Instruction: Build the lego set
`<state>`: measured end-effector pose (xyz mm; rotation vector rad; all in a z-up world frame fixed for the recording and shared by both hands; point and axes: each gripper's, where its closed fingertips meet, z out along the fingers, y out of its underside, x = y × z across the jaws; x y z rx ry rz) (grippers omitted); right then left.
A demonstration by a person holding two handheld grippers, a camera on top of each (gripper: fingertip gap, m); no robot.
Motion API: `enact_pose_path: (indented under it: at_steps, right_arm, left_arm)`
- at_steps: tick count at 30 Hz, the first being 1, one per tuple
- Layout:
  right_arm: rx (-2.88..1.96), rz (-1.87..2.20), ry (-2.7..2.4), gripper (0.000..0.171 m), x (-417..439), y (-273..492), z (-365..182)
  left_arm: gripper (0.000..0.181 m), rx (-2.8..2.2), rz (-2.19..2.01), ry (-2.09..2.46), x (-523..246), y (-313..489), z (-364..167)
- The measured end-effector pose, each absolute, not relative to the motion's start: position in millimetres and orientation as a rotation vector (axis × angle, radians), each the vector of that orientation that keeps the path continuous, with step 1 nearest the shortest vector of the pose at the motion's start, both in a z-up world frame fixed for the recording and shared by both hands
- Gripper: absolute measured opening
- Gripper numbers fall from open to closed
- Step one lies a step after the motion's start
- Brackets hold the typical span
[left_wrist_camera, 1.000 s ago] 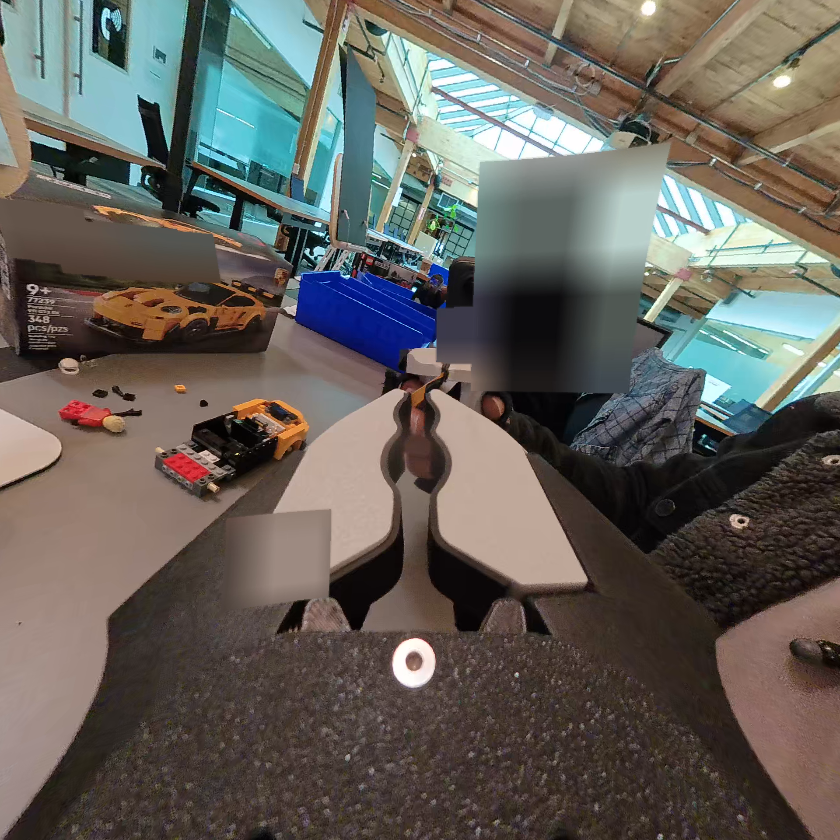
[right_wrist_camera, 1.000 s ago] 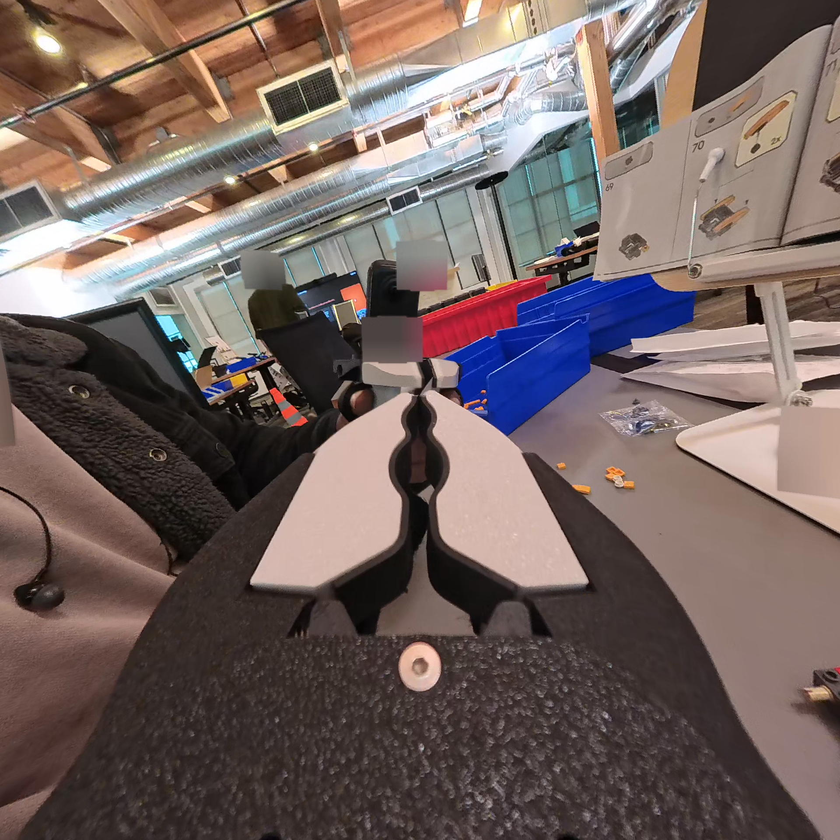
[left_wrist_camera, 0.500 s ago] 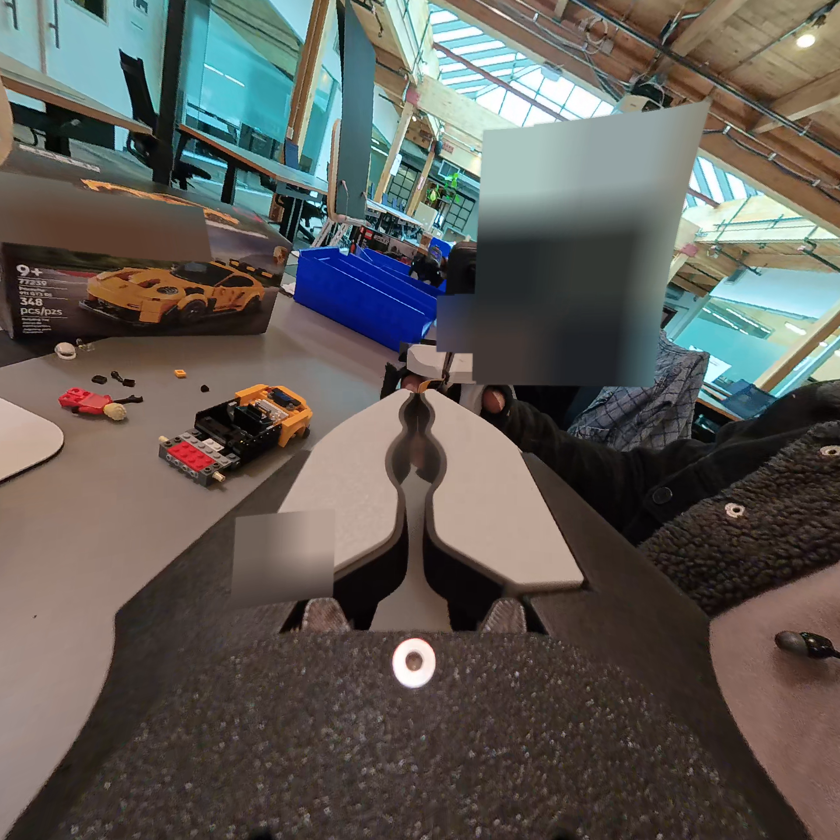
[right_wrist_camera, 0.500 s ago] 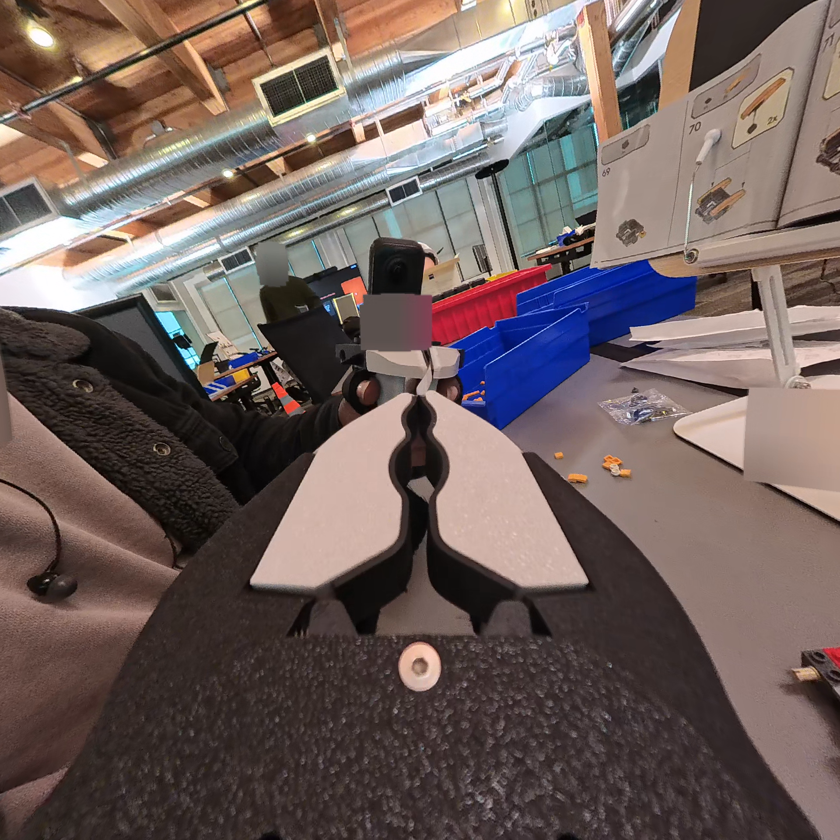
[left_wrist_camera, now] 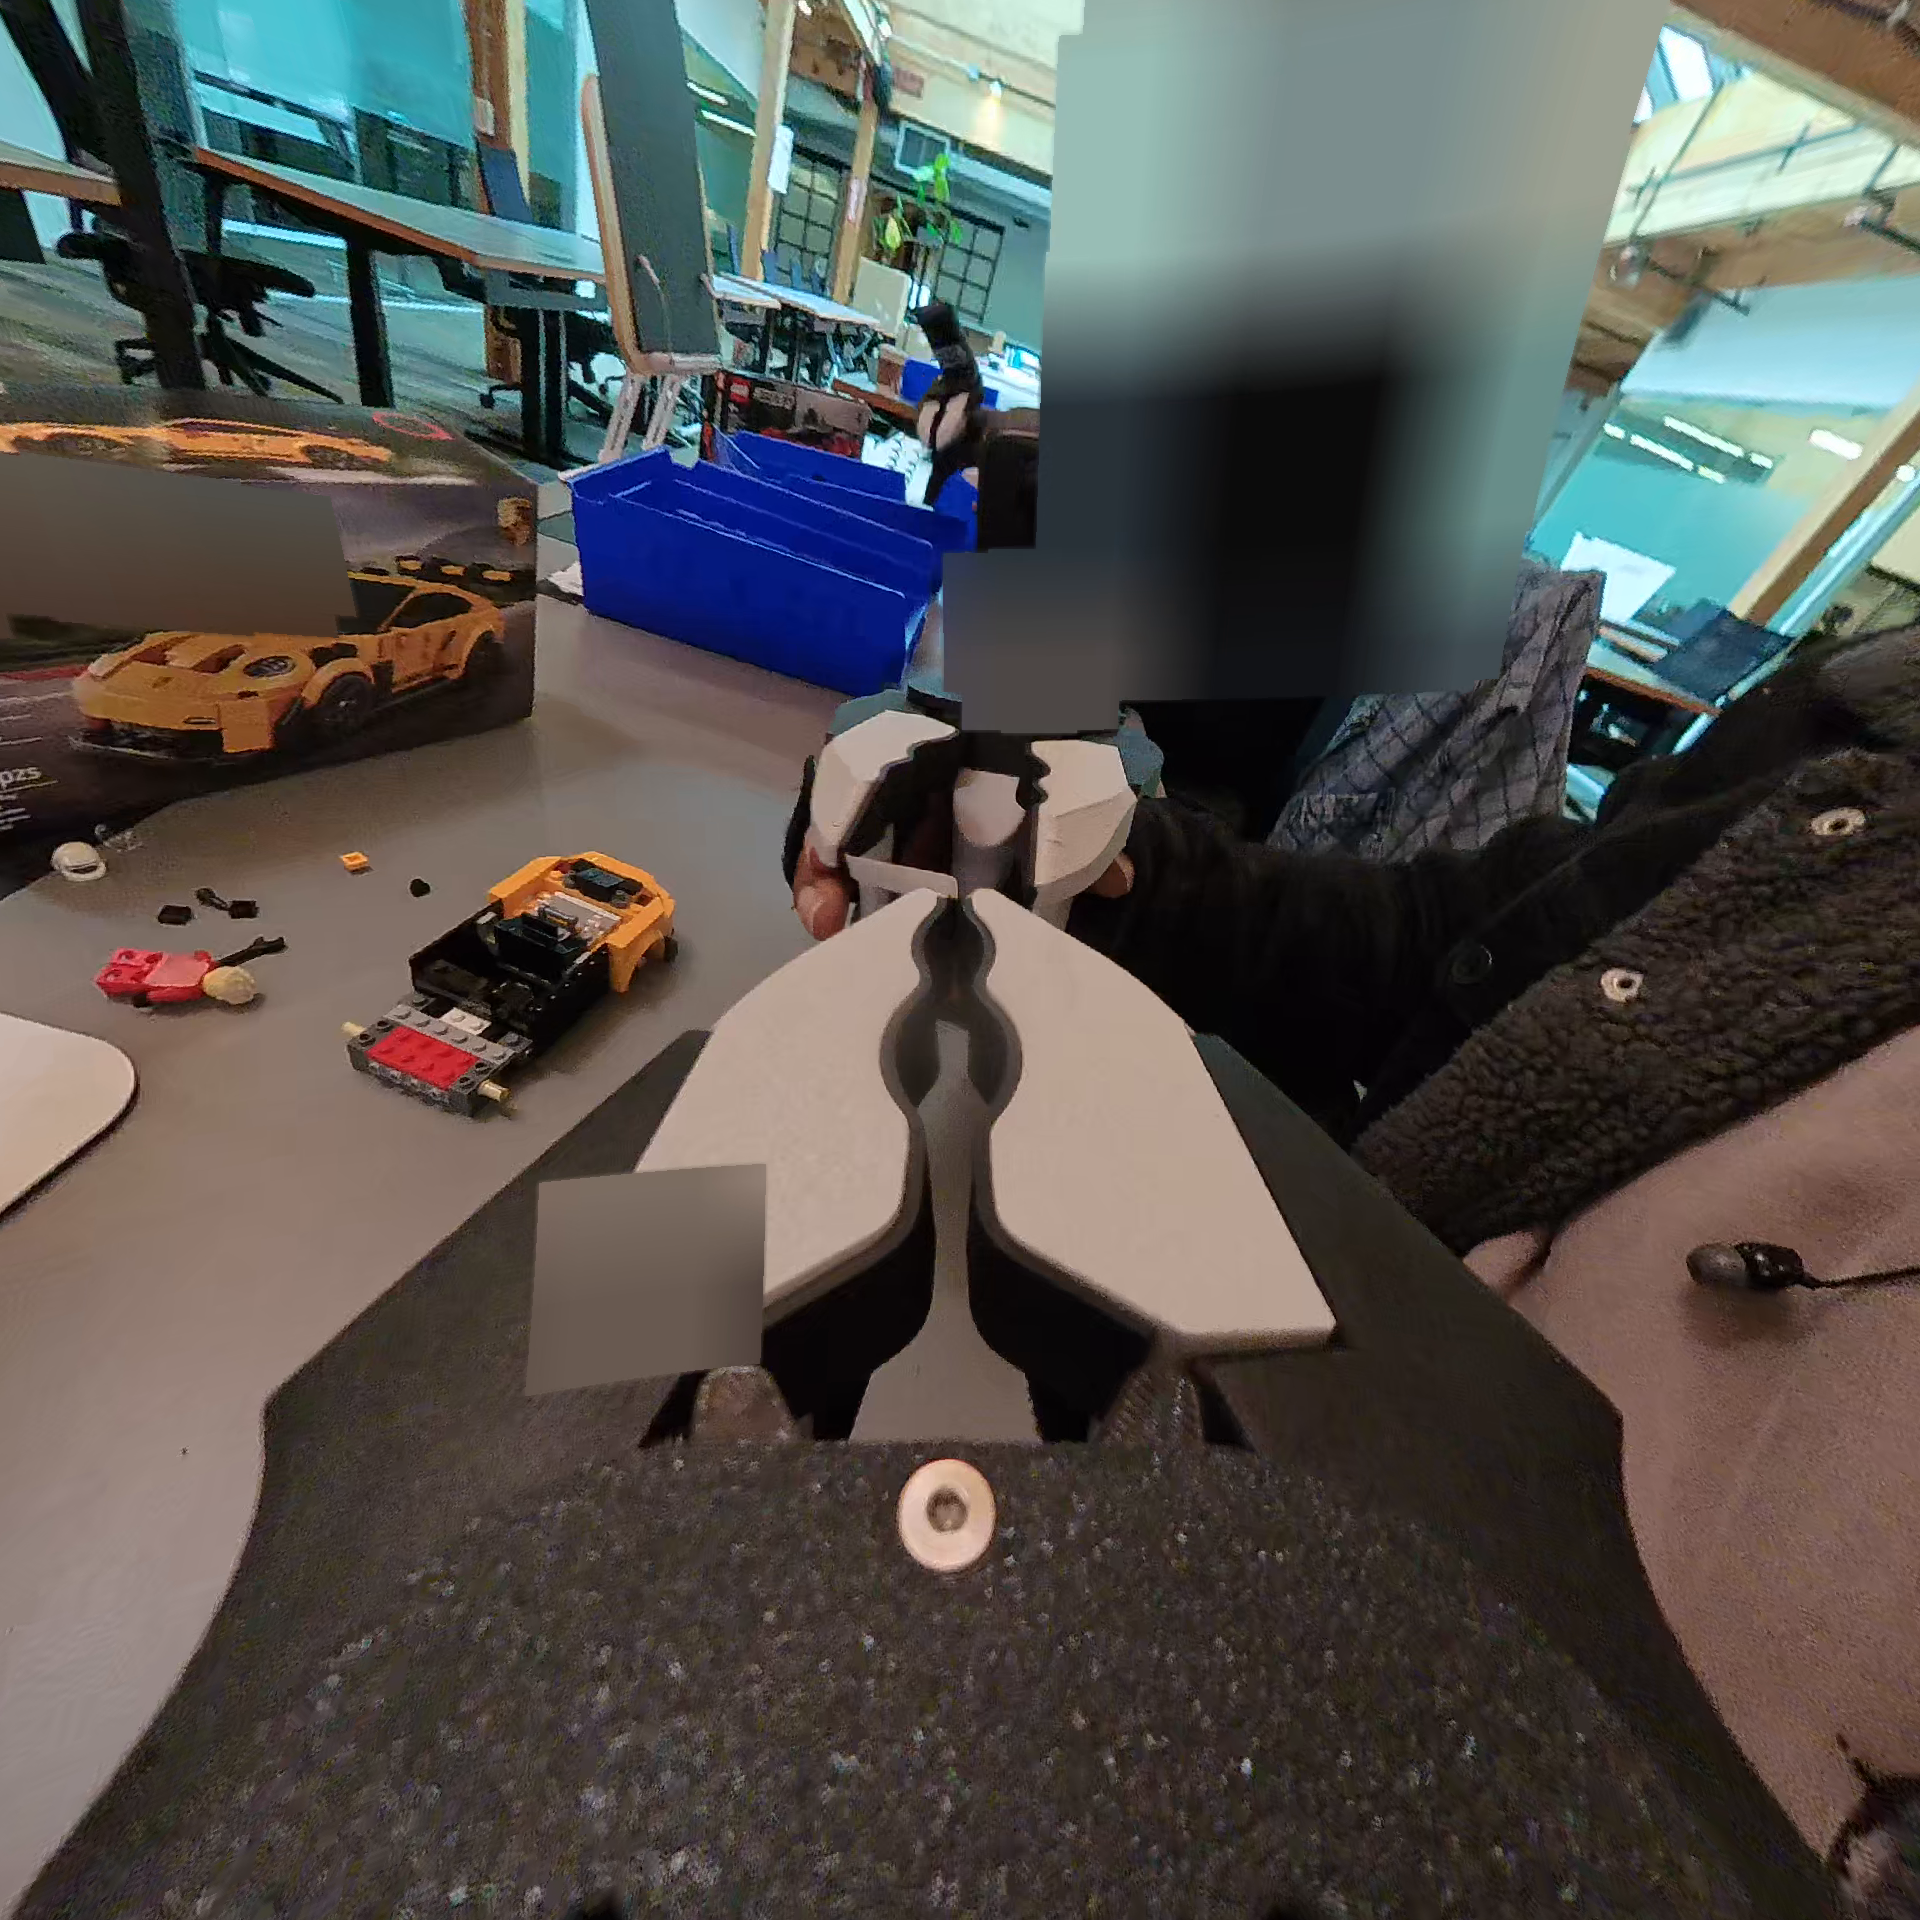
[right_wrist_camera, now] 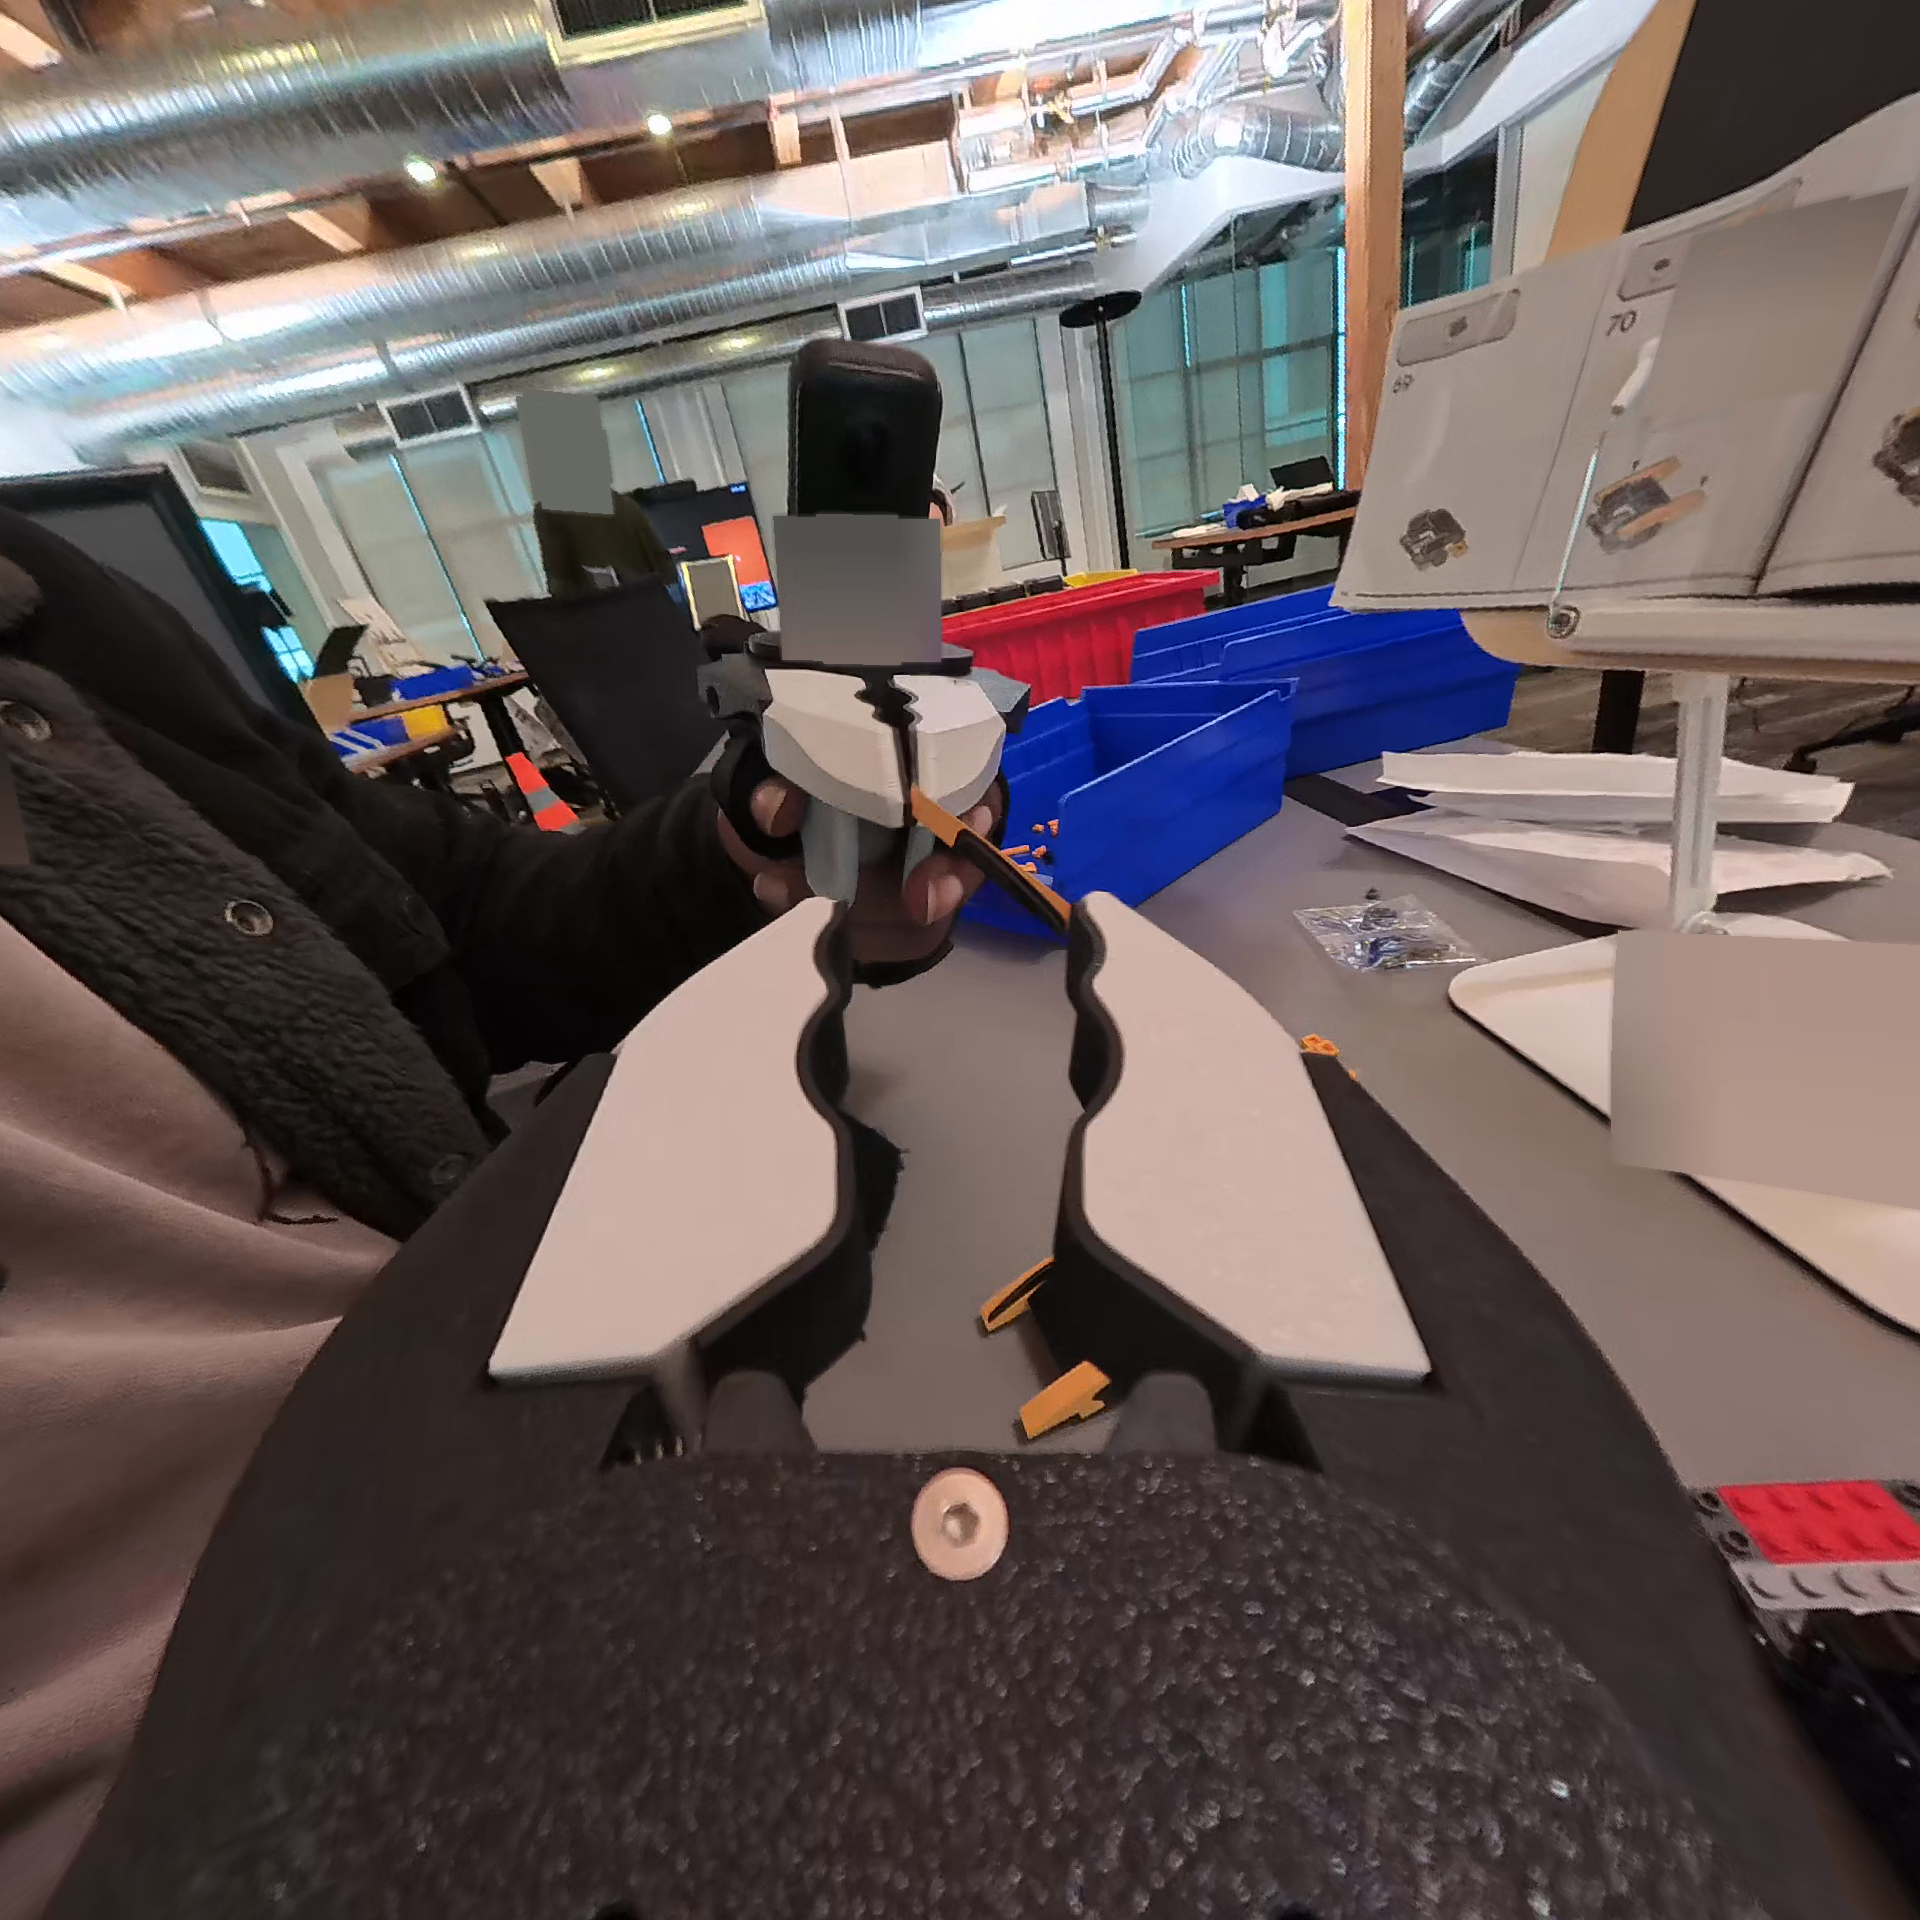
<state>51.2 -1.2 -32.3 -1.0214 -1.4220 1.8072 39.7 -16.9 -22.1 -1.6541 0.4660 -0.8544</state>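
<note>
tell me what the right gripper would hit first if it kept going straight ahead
Likely the long orange and black piece held by the left gripper, which faces the open right gripper; depth is hard to judge.

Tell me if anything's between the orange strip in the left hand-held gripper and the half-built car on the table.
Nothing visible does. The left hand-held gripper is shut on the orange-and-black strip, and only bare grey table lies between it and the half-built car. The open right hand-held gripper faces it from the other side.

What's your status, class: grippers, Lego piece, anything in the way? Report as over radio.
Left gripper shut on orange-and-black strip. Right gripper open, empty, facing it. Partly built car sits apart, untouched. Two loose orange pieces below right gripper.
</note>
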Motion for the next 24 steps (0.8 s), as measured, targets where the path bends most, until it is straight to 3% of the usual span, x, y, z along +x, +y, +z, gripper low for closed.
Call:
enact_pose_path:
  at_steps: [3, 5, 8, 18, 24]
  right_arm:
    - [-1.006, 1.830, -1.412, 0.043, 53.2, -1.6, -28.9]
    - [-1.043, 1.825, -1.386, 0.057, 52.6, 5.7, -28.8]
    - [-1.057, 1.842, -1.372, 0.058, 56.1, 12.2, -26.3]
    - [-1.153, 1.625, -1.571, 0.037, 52.0, 19.8, -66.0]
    - [-1.192, 1.531, -1.801, 0.032, 51.2, 4.2, -102.5]
  left_arm:
    - [0.000, -1.658, -0.847, 0.532, 45.7, -20.7, -20.0]
    - [0.000, -1.623, -0.896, 0.557, 49.3, -26.2, -12.1]
    - [0.000, -1.638, -0.863, 0.567, 43.4, -24.1, -9.1]
    - [0.000, -2.310, -1.132, 0.648, 12.2, -5.1, -105.3]
    - [0.000, -2.491, -1.454, 0.775, 15.7, -12.0, -135.0]
